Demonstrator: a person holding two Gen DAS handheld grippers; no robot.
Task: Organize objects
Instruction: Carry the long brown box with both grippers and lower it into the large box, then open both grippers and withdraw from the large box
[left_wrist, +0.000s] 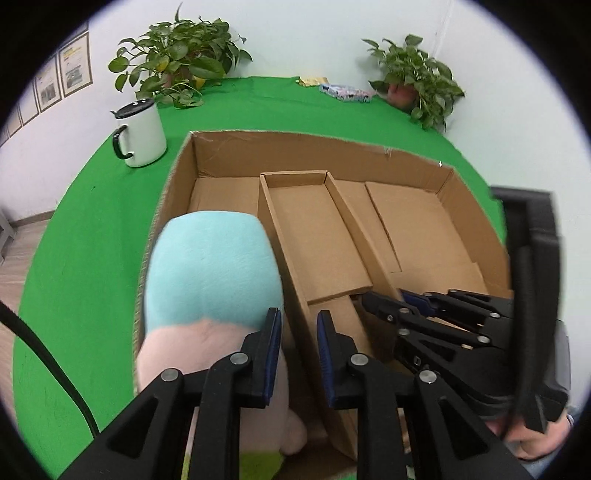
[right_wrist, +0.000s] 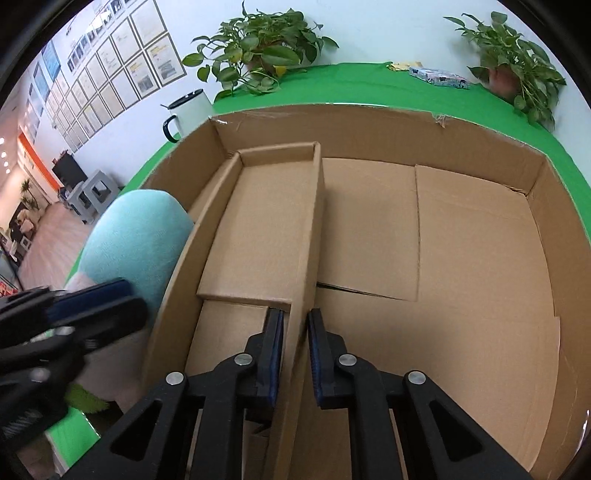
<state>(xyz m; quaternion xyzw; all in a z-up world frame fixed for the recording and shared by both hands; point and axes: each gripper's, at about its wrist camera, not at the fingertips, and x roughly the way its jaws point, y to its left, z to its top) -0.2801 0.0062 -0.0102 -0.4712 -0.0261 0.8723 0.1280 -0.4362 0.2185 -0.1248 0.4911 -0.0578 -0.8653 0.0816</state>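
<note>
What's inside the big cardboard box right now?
The big cardboard box holds a smaller open cardboard tray, empty as far as visible, and a plush toy in the left section beside it. The floor under the toy and grippers is hidden.

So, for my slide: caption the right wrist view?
Right gripper clamps the inner tray's wall inside the cardboard box.

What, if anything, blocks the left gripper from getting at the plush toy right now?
Probably reachable, yes: the plush toy lies right beside the left gripper, nothing between them. The gripper does straddle the inner tray's wall, so it would have to lift clear first.
</note>
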